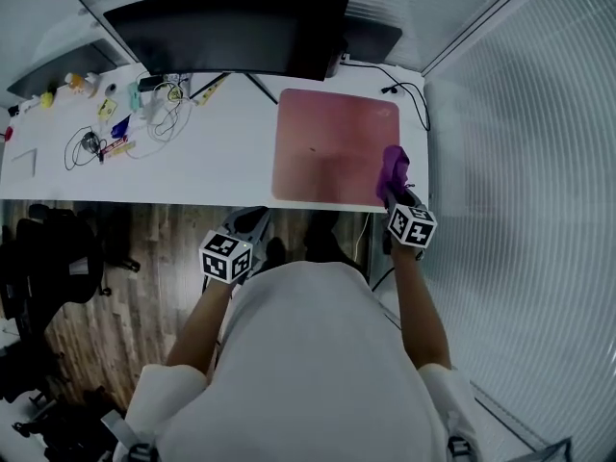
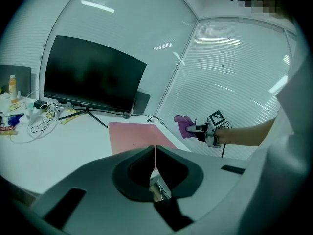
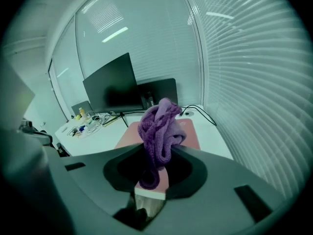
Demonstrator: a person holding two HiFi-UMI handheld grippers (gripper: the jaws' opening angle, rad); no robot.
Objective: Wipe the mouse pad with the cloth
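- The right gripper (image 3: 155, 153) is clamped on a bunched purple cloth (image 3: 159, 126), most of which bulges out past the jaws.
- The left gripper (image 2: 155, 153) has its jaws pressed together with nothing between them. It hangs off the near edge of the counter (image 1: 221, 162), well apart from the work.
- The pink mouse pad (image 1: 327, 147) lies flat on the right part of the counter, in front of the monitor (image 1: 231, 27). The cloth is at the pad's near right corner.
- To wipe well, I would lower the cloth until its loose bulk, not the jaw tips, presses the pad. Then sweep in overlapping passes from the right edge to the left, with light pressure so the pad does not slide.
- The idle gripper could pin the pad's near left corner if it creeps.
- Whether the cloth touches the pad cannot be told; from the left gripper view it seems raised.
- A dark speck (image 1: 313, 149) mid-pad is too small to identify.
- The person's torso hides the floor below the counter's edge, and the small clutter (image 1: 115, 123) at far left is unclear.
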